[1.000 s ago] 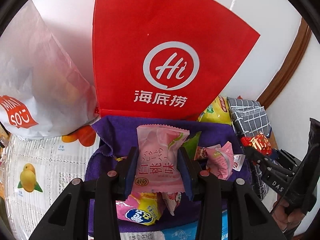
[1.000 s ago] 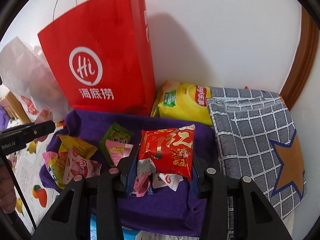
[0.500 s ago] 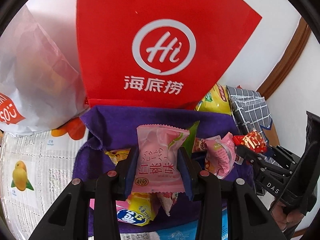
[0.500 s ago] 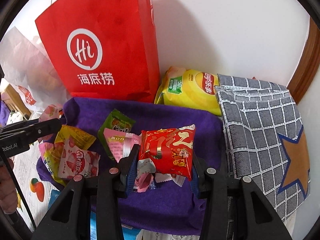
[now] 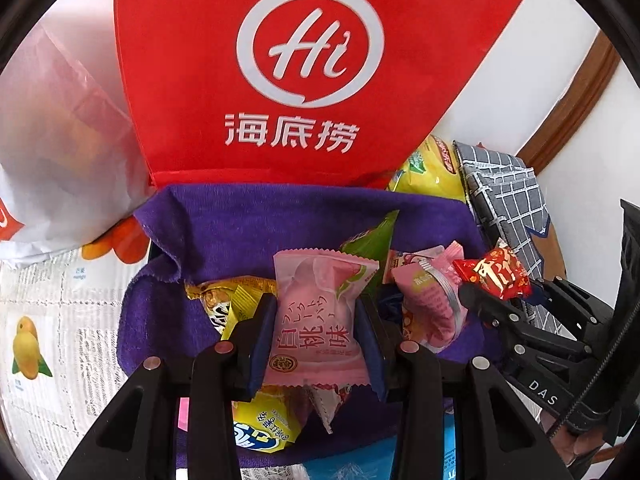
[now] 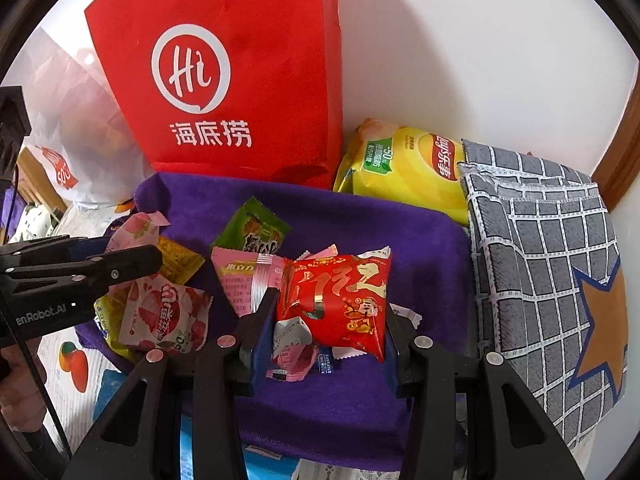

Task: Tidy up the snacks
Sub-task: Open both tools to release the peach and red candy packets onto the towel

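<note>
Left gripper [image 5: 316, 330] clamped on a pink peach-flavour snack packet [image 5: 318, 320], the blue pads pressing both side edges, the packet standing upright between the fingers and poking out above their tips. Held just above a purple towel [image 5: 248, 232] strewn with other snacks: a yellow packet [image 5: 262, 426] below the held one, a gold wrapper [image 5: 224, 296] to its left, a green packet [image 5: 370, 244] behind it, a pink wrapper [image 5: 430, 304] to its right.

Right gripper [image 6: 330, 312] closed on a red packet with gold lettering [image 6: 336, 300], gripped at its sides, upright, hanging over the middle of the same towel [image 6: 400, 232]. Beneath it, a crumpled pink and white wrapper [image 6: 292, 344]. Left of it on the towel, a pink packet [image 6: 236, 280], a green packet [image 6: 256, 232] and a strawberry-print packet [image 6: 164, 316].

Behind the towel, standing against the white wall, a red paper bag with a white "Hi" logo [image 6: 224, 92]. Next to the bag, a yellow chip bag [image 6: 404, 172] lying on its side. Right of the towel, a grey checked fabric bag with a brown star [image 6: 552, 272]. Left of the red bag, a white plastic bag [image 5: 56, 152]. Fruit-printed tablecloth [image 5: 48, 320] under everything.
</note>
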`<state>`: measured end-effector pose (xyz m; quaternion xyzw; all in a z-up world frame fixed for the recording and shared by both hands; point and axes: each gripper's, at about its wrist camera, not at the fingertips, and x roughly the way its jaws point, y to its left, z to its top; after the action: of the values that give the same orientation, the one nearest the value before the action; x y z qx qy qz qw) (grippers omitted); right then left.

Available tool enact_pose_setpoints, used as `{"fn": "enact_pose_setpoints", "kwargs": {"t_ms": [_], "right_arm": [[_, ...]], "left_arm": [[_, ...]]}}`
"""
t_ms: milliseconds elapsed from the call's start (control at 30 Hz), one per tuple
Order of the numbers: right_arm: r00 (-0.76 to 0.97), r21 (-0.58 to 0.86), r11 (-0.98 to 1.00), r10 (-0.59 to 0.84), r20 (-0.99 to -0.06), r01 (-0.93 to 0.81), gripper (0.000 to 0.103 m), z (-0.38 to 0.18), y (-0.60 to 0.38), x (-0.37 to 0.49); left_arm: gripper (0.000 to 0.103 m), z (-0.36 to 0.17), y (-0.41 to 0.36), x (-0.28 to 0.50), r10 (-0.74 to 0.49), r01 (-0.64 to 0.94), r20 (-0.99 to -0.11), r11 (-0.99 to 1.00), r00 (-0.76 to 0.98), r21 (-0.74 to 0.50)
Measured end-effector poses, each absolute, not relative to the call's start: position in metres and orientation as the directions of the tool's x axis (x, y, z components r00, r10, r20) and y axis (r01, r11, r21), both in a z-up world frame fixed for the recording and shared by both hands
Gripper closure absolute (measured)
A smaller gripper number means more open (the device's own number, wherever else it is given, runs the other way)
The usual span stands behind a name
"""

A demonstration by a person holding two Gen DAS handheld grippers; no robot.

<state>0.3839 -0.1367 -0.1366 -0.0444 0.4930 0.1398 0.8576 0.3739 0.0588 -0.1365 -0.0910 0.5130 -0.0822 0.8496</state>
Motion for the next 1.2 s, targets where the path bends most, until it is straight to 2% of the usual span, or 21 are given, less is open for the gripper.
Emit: {"fn": "enact_pose_setpoints", "kwargs": {"t_ms": [500,700,900,1033,1133,1200], "right_arm": [[0.476,0.046,0.961,0.176,-0.862,-0.272,0.056,-0.140,-0.141,0.384],[0.474,0.045,0.960,0.177,-0.863,-0.277,0.050,-0.138,-0.140,0.383],[0.473,0.038,0.954,0.182,-0.862,-0.299,0.046,-0.134,-0.132,0.380],[0.498,0.042,0.957,0.186,-0.847,-0.287,0.039,-0.123,-0.131,0.376],[0.512,0.068,0.959,0.206,-0.834,-0.275,0.033,-0.111,-0.134,0.372],[0.520,0.086,0.961,0.216,-0.826,-0.262,0.032,-0.103,-0.136,0.369]], "left_arm": [[0.064,-0.141,0.063,0.377,-0.245,0.027,-0.853,0.964,0.460,-0.263],[0.064,-0.139,0.065,0.377,-0.234,0.028,-0.853,0.968,0.466,-0.250],[0.054,-0.129,0.064,0.373,-0.216,0.028,-0.847,0.972,0.487,-0.232],[0.045,-0.119,0.063,0.370,-0.215,0.027,-0.837,0.972,0.503,-0.233],[0.045,-0.110,0.063,0.365,-0.201,0.029,-0.830,0.975,0.520,-0.218],[0.045,-0.103,0.064,0.362,-0.200,0.027,-0.826,0.975,0.526,-0.219]]}}
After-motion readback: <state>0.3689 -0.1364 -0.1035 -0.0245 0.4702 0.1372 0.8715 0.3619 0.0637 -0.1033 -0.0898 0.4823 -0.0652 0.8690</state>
